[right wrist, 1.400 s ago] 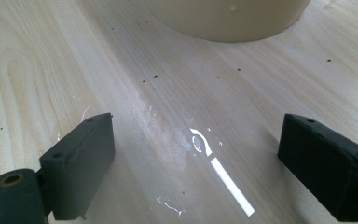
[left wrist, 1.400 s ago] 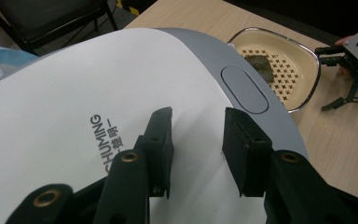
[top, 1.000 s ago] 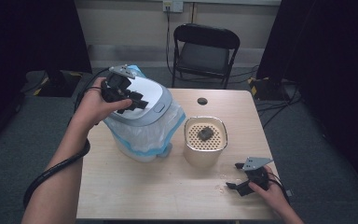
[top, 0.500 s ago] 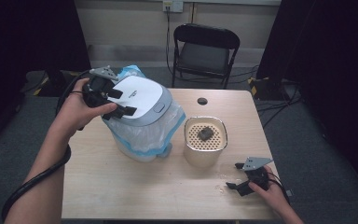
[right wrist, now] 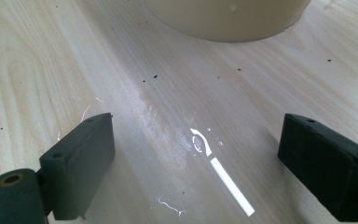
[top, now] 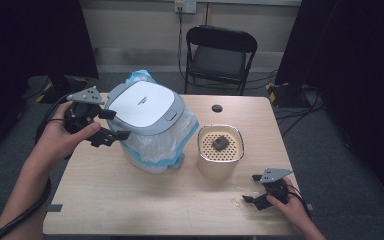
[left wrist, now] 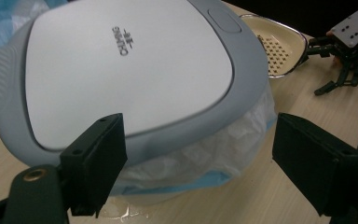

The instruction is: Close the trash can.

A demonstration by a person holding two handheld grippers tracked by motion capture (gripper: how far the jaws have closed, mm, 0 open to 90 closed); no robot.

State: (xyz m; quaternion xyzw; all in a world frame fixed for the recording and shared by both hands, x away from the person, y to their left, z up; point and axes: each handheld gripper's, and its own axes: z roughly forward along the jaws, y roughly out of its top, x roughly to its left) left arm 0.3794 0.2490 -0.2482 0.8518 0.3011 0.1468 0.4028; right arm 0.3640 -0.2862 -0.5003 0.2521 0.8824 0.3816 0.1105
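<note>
Bin (top: 145, 107) lidded, plastic liner (top: 165, 145) inside; cream pot (top: 220, 157) holds dark lump (top: 219, 143).

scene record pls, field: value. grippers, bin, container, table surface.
left gripper: open, jaws have just been opening, nothing between them, held beside the bin's left edge, off its lid
right gripper: open, low over the table's near right corner, holds nothing
bin: grey body, white lid shut, clear liner bag with blue edge hanging out below the rim
container: cream, metal-rimmed, perforated insert with a small dark lump on it, right of the bin
table: light wood; wet patch and dark specks between the right jaws
</note>
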